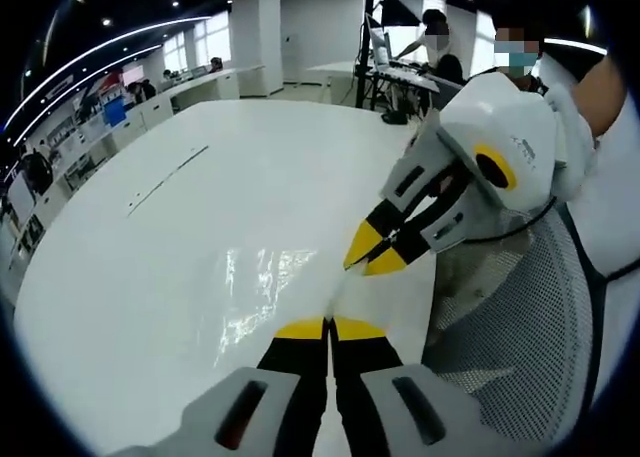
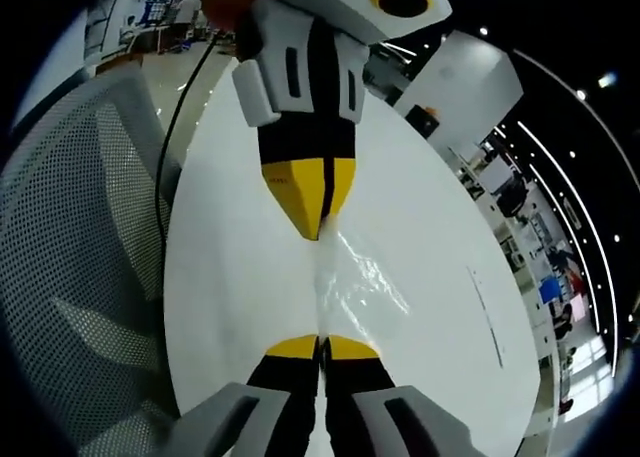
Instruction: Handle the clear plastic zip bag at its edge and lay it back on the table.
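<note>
The clear plastic zip bag (image 1: 268, 282) was nearly invisible against the white table (image 1: 150, 277), betrayed only by glossy wrinkles and streaks of reflected light. It stretched out over the tabletop, one edge drawn taut in a thin raised line. In the right gripper view the bag (image 2: 350, 277) showed as a shiny, crinkled sheet.
</note>
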A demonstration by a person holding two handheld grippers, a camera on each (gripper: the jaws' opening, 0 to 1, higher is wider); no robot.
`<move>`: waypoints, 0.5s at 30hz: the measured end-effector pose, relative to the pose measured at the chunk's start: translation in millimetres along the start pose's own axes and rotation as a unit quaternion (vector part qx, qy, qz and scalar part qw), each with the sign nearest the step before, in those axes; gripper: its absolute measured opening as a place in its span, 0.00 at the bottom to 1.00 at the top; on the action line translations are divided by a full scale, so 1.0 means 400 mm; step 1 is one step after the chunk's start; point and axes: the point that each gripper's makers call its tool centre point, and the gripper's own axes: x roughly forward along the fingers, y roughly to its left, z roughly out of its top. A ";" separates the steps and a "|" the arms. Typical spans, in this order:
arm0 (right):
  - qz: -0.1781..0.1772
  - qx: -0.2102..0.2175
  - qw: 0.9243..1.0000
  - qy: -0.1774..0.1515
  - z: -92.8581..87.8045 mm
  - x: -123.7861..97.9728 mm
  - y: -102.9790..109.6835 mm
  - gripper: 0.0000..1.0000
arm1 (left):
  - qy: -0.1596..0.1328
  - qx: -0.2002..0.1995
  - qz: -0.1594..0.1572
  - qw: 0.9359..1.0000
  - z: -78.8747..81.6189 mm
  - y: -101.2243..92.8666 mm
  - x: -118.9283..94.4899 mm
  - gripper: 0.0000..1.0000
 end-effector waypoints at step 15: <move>0.008 -0.003 1.000 0.026 0.006 0.016 0.014 0.00 | -0.008 0.072 0.050 0.996 0.009 -0.016 -0.051 0.15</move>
